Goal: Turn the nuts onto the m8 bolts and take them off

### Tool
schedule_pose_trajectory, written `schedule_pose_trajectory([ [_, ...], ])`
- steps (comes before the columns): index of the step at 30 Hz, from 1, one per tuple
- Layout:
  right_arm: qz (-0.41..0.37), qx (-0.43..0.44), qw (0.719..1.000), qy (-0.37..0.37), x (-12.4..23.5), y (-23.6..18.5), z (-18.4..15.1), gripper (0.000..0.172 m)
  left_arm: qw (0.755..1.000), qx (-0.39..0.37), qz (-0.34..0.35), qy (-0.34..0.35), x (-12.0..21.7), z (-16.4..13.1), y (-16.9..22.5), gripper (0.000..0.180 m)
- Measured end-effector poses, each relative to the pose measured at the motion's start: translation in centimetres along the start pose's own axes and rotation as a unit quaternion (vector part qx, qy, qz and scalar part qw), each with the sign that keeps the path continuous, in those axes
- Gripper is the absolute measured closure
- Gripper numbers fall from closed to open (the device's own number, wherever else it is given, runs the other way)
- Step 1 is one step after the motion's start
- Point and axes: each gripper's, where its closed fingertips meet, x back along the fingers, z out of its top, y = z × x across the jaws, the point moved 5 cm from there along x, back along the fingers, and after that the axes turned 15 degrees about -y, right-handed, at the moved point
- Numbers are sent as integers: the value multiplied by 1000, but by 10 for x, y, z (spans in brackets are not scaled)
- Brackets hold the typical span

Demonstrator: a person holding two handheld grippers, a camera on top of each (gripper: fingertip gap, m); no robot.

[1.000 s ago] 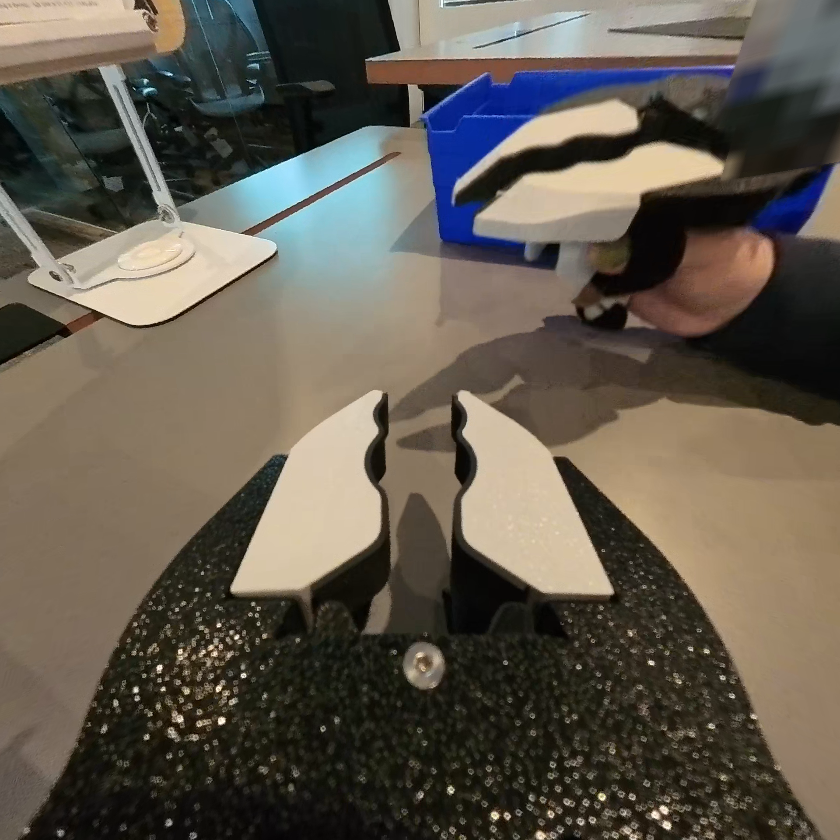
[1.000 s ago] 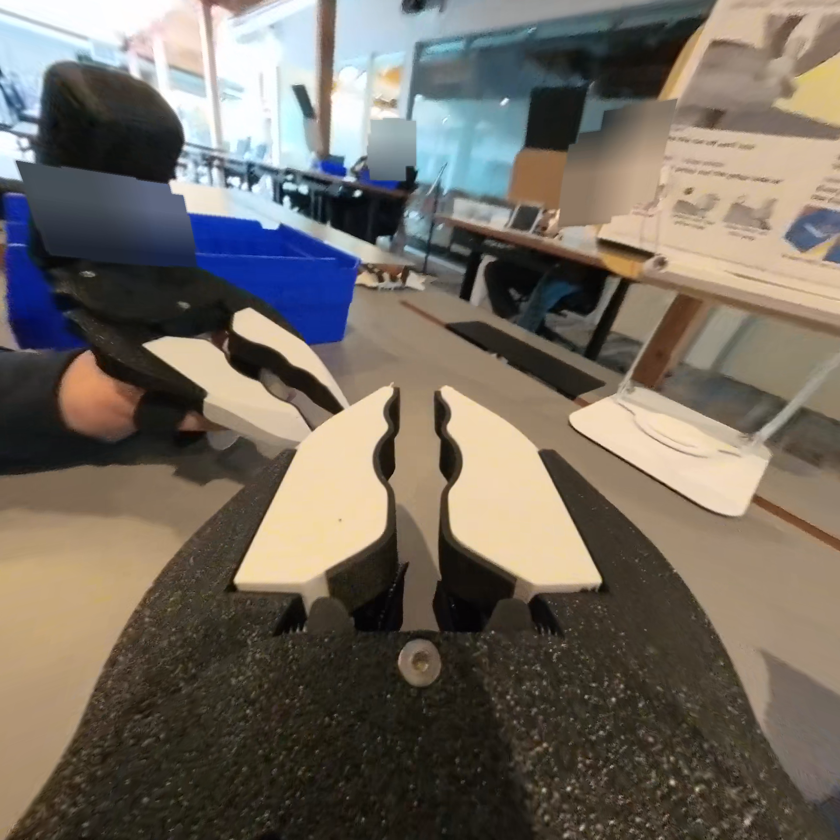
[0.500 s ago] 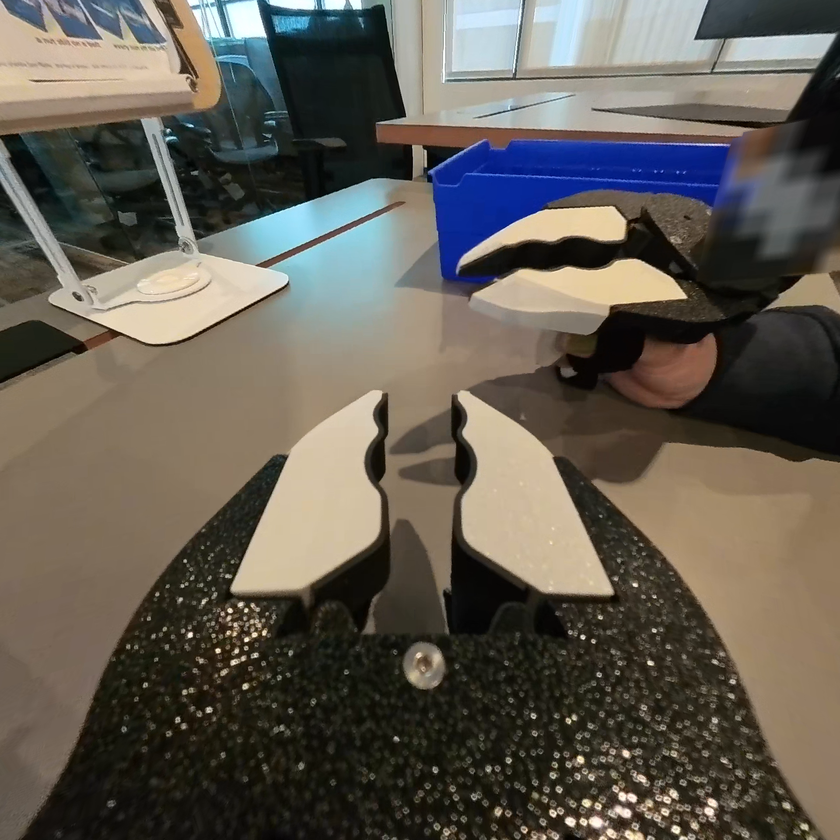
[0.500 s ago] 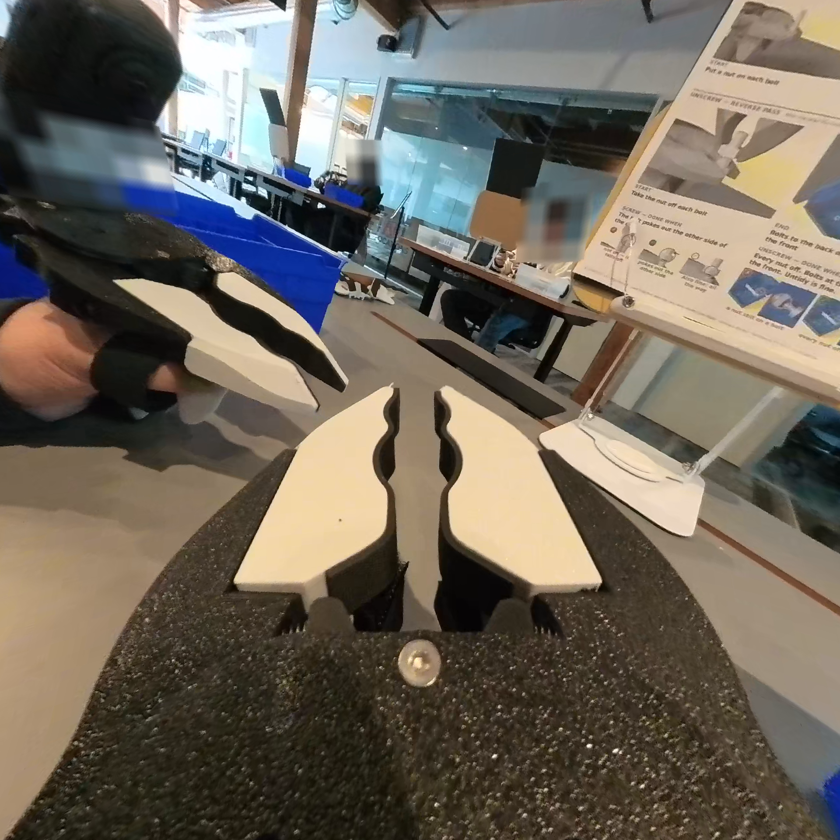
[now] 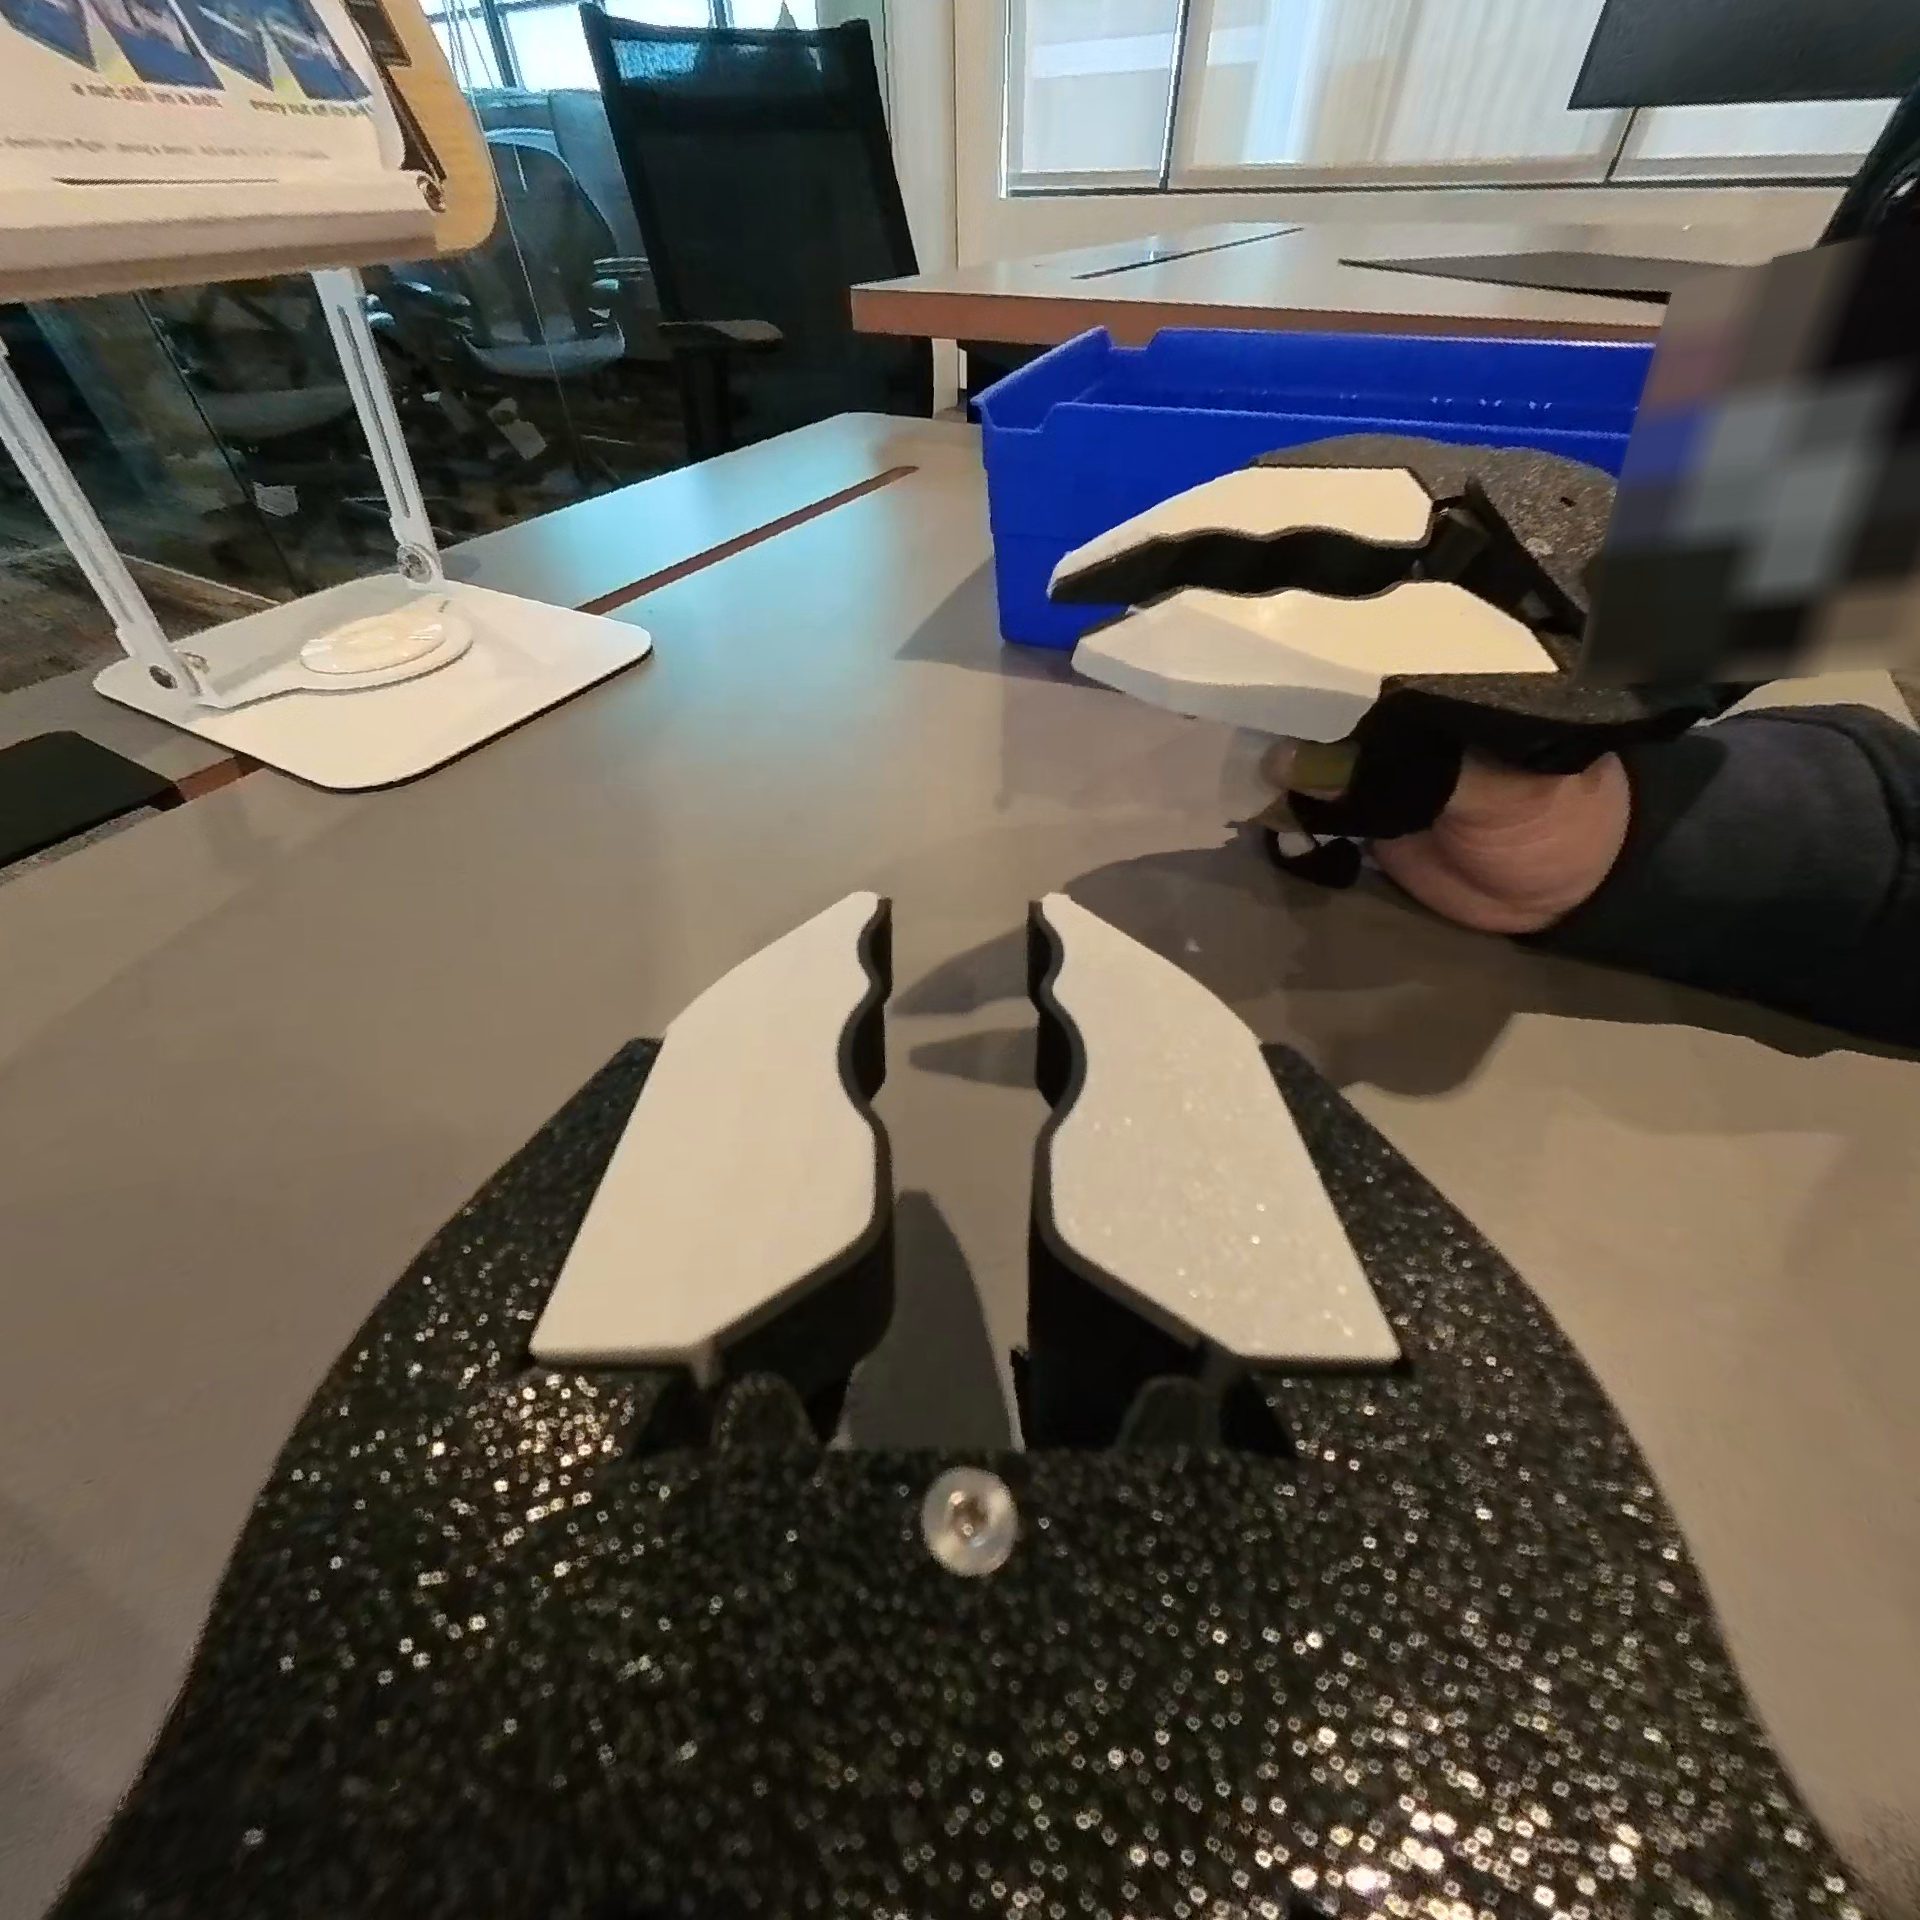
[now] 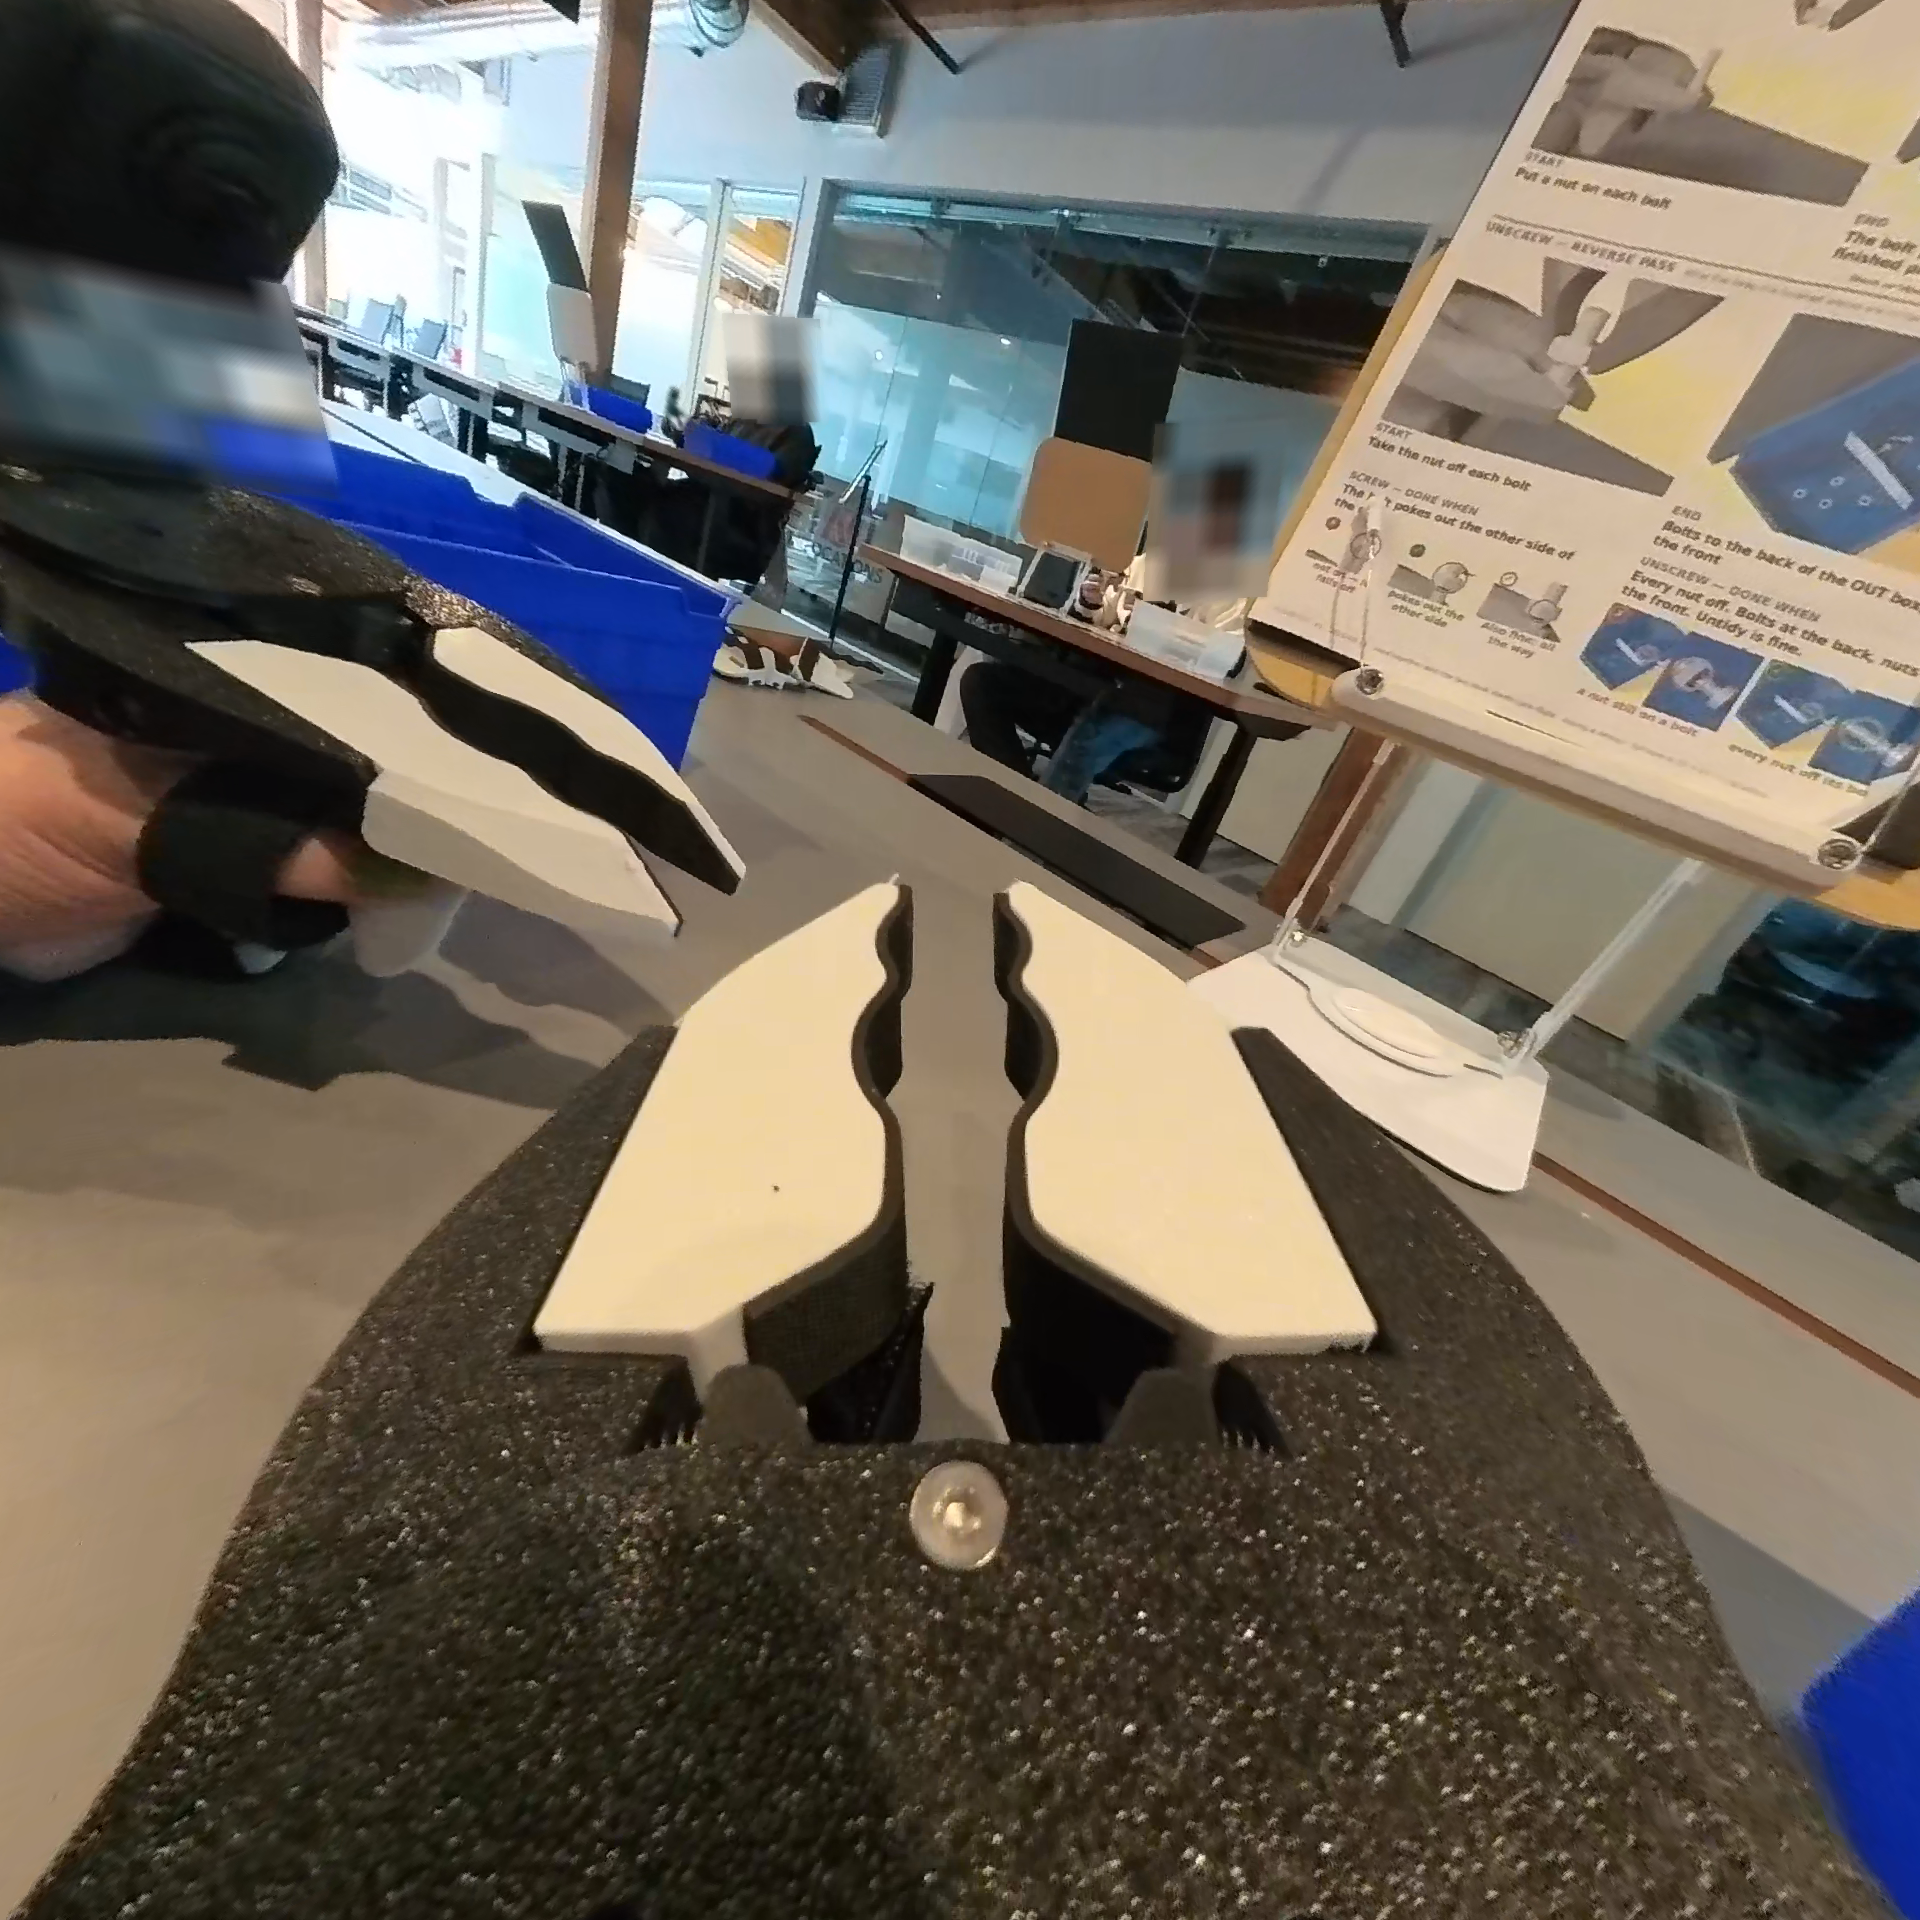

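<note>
No nut or bolt shows in either view. My left gripper point(image 5: 958, 914) hovers low over the grey table point(image 5: 520, 987), its jaws open with only bare tabletop between the pads. My right gripper point(image 6: 951, 899) is also open, with a narrower gap and nothing between its pads. Each gripper shows in the other's view. The right gripper point(image 5: 1081, 623) is ahead and to the right of the left one, held by a hand point(image 5: 1507, 852) that rests on the table. The left gripper point(image 6: 707, 894) points in from the left, close to the right one's fingertips.
A blue bin point(image 5: 1247, 416) stands behind the right gripper and also shows in the right wrist view point(image 6: 582, 613). A white stand base point(image 5: 395, 686) carries an instruction board point(image 6: 1662, 416). A dark mat point(image 6: 1070, 842) lies farther back. Another blue bin corner point(image 6: 1870, 1714) is at lower right. Some 7 cm of space lies between my two pairs of fingers.
Both wrist views have tilted upward, so more of the room shows. The right gripper has settled lower beside the bin, its hand on the table. Both stay open and empty.
</note>
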Motion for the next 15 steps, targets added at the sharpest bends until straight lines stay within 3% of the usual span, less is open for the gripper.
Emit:
schedule_pose_trajectory([
  [15,3,1,1000,-7,-3,-1,0,158,1000,-1,-13,-4,-1,-1,1,160],
])
